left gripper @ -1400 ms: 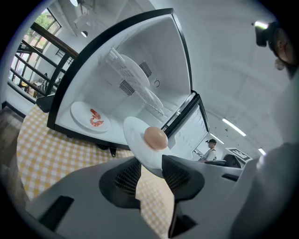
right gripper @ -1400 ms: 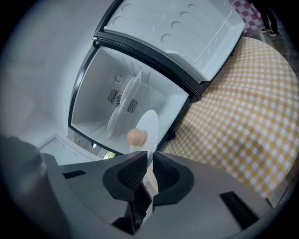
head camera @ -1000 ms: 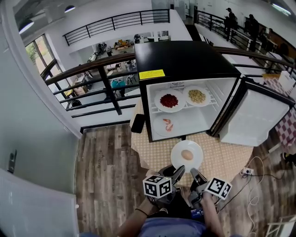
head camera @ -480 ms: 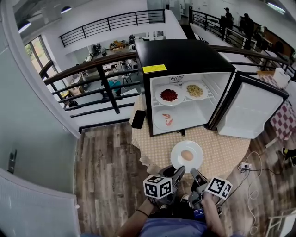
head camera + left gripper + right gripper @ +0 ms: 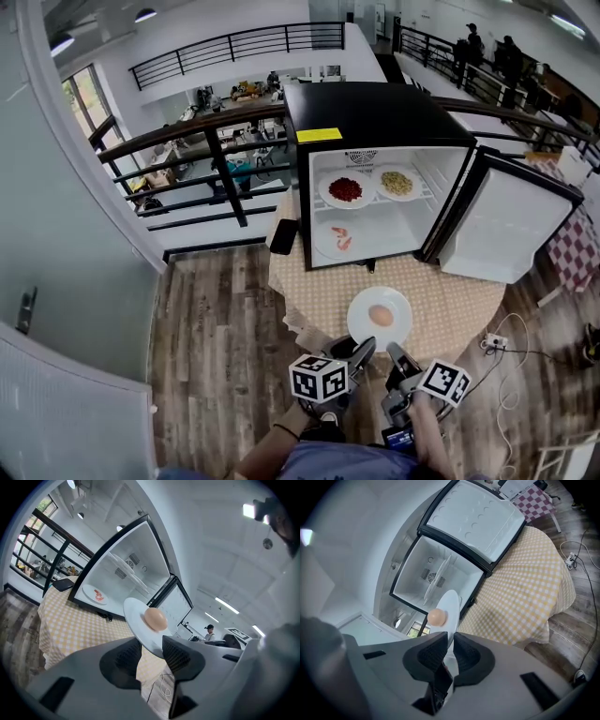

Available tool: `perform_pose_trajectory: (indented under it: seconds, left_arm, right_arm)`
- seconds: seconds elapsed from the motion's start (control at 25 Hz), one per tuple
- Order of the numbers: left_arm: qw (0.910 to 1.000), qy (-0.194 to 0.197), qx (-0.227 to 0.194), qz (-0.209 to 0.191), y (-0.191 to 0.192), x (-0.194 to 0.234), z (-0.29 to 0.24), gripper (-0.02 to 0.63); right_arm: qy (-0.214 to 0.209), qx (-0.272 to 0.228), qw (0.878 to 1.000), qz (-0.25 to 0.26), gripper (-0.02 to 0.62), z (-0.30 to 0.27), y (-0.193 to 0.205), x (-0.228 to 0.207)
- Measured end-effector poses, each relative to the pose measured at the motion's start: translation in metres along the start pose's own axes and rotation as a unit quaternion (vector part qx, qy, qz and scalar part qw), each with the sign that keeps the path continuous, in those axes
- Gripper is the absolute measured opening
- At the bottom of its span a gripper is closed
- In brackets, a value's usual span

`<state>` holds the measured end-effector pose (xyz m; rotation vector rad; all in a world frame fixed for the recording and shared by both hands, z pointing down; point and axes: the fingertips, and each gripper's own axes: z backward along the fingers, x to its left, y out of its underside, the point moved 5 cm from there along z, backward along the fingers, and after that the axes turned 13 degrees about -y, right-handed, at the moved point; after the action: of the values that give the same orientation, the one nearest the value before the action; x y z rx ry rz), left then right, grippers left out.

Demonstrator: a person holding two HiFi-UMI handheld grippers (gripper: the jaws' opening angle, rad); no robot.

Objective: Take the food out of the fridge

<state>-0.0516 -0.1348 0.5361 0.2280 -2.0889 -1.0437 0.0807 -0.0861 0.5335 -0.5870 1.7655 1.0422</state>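
Note:
A white plate with a round tan bun hangs over the near side of the checked table, in front of the open black fridge. My left gripper holds its near rim; in the left gripper view the plate spans from one pad to the other. My right gripper is shut on the thin rim beside it. Inside the fridge stand a plate of red food, a plate of yellowish food and, lower down, a plate with shrimp.
The fridge door stands wide open at the right. A black object lies on the table left of the fridge. A power strip and cable lie on the wood floor at the right. A dark railing runs behind.
Both grippers have drawn back from the fridge together, carrying the plate with the bun, so the gap between plate and fridge has grown. Both grips look the same.

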Motion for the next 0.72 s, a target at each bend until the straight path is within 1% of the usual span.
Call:
perform_pose_trajectory:
  seconds: [0.16, 0.32, 0.44, 0.56, 0.72]
  left_arm:
    - [0.9999, -0.006, -0.008, 0.009, 0.008, -0.017, 0.005, 0.147]
    - [0.9998, -0.013, -0.014, 0.003, 0.021, -0.043, 0.009, 0.147]
    - [0.9996, -0.021, -0.016, 0.006, 0.037, -0.063, 0.013, 0.147]
    - [0.9994, -0.027, -0.020, 0.012, 0.054, -0.085, 0.015, 0.147]
    - [0.9990, -0.035, -0.027, 0.009, 0.076, -0.113, 0.022, 0.147]
  right_arm:
    - [-0.008, 0.005, 1.000, 0.004, 0.048, 0.018, -0.003, 0.002]
    - [-0.013, 0.011, 1.000, 0.005, 0.048, 0.046, -0.007, 0.000]
    - [-0.023, 0.018, 1.000, 0.010, 0.048, 0.068, -0.009, -0.004]
    - [-0.030, 0.020, 0.999, 0.004, 0.048, 0.094, -0.010, -0.007]
    - [-0.026, 0.030, 0.999, 0.009, 0.048, 0.130, -0.010, -0.014]
